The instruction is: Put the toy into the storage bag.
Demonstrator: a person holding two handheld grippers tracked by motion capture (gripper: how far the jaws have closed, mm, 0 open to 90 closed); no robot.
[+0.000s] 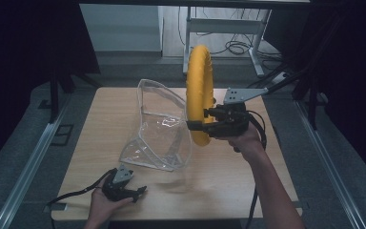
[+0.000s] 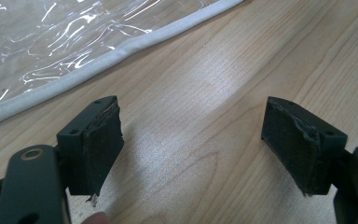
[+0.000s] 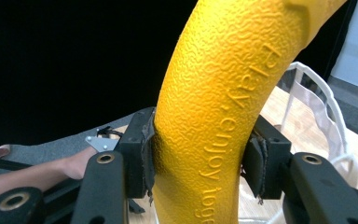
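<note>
Right hand-held gripper (image 1: 196, 125) clamped on a yellow foam ring (image 1: 199, 93), pads squeezing the tube from both sides, so narrow and definitely holding. Ring held upright and edge-on above the far right part of the worktop (image 1: 228, 181), clear of the surface. Pebbly, grainy skin on that ring (image 3: 214, 116), round fat cross-section, raised lettering moulded into it reading something like "Play, enjoy toge...". Black jaw pads looking a bit chewed up at the edges.

Just beside the ring, to its left, a clear plastic bag (image 1: 159, 129) standing open on the worktop, glossy and crinkly with white piping along the seams and rim. Mouth gaping upward and toward the ring, base flopped out toward the near side. Same white trim and shiny film (image 2: 51, 46) up close in the left gripper view.

Left hand-held gripper (image 1: 140, 191) low over the near left edge, jaws spread wide, nothing between them but pale wood grain. Not touching the bag, just near its base.
</note>
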